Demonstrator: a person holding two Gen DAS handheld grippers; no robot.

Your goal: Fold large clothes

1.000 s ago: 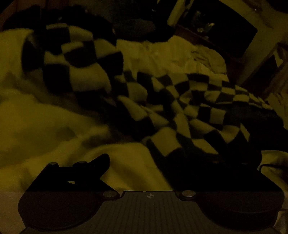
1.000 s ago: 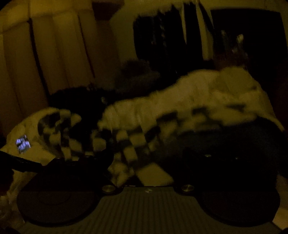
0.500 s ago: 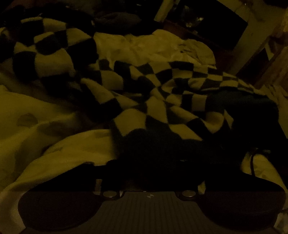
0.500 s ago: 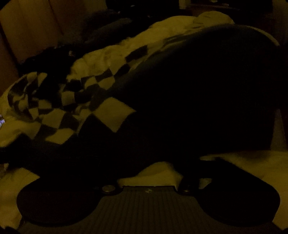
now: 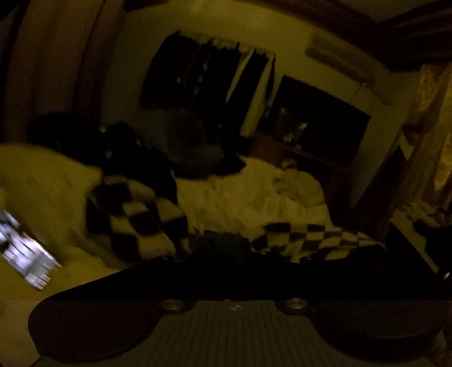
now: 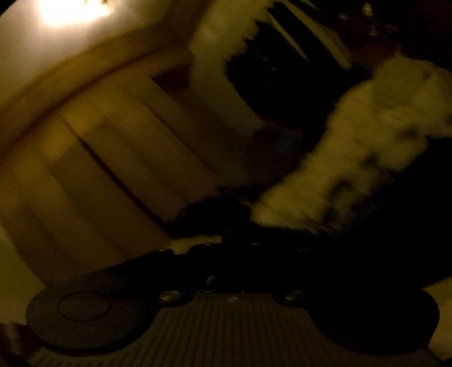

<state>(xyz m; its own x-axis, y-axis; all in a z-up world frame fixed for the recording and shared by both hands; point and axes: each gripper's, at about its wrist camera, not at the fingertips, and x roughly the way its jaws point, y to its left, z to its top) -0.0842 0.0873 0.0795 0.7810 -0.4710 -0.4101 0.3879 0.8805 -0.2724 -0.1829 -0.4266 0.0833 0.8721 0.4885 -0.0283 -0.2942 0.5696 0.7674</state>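
- Dim, yellowish light and plenty of blur, so this is a read with caveats.
- The checkered garment (image 5: 135, 214) sprawls across the bed (image 5: 245, 197), a bunched heap to the left and a flatter strip (image 5: 319, 237) running off to the right.
- Its long axis lies roughly crosswise to the left gripper (image 5: 223, 254), just ahead of it; a dark fold of cloth sits right at the tips.
- Left jaws: lost in shadow, and I cannot tell whether they pinch that fold or merely sit against it.
- Over on the right wrist view, the right gripper (image 6: 248, 248) is tilted upward, looking at curtains (image 6: 118, 158) and a ceiling light (image 6: 70, 8).
- Pale fabric with dark patches (image 6: 367, 158) rises from the right gripper's tip area toward upper right; it looks lifted, judging by the angle.
- Right jaws: buried in darkness too, so no call on how they stand.
- The left looks nearer the bulk on the bed.
- Containers: none that I can make out. A lit phone screen (image 5: 22, 251) lies on the bedding at far left, well apart from the garment.
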